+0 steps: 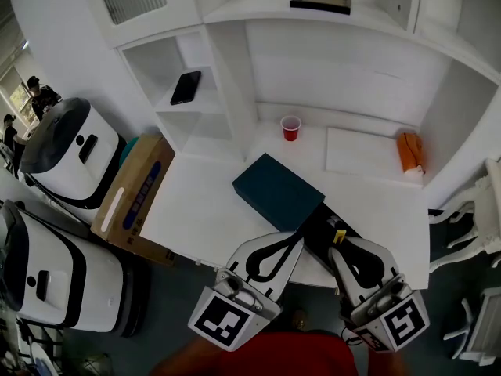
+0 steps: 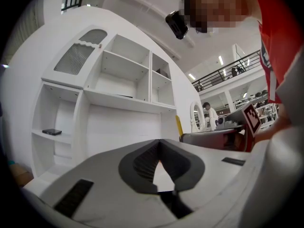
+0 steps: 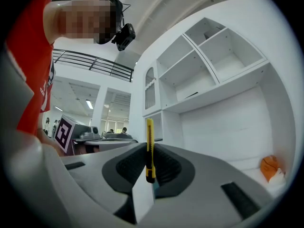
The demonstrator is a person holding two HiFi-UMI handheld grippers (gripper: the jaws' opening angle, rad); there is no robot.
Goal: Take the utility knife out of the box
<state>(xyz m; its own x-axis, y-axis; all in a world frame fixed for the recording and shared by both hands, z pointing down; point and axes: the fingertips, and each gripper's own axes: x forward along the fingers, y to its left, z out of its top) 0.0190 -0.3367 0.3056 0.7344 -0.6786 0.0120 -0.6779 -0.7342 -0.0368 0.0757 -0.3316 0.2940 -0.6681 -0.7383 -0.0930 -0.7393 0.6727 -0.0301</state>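
A yellow utility knife stands upright between the jaws of my right gripper, which is shut on it. In the head view the knife shows as a small yellow bit at my right gripper's tip, just above the black open box at the table's front edge. The dark teal lid lies beside the box. My left gripper reaches next to the box with its tips together and nothing between them.
A red cup and an orange object stand at the back of the white table. On a shelf lies a black phone. Left of the table are a cardboard box and white machines.
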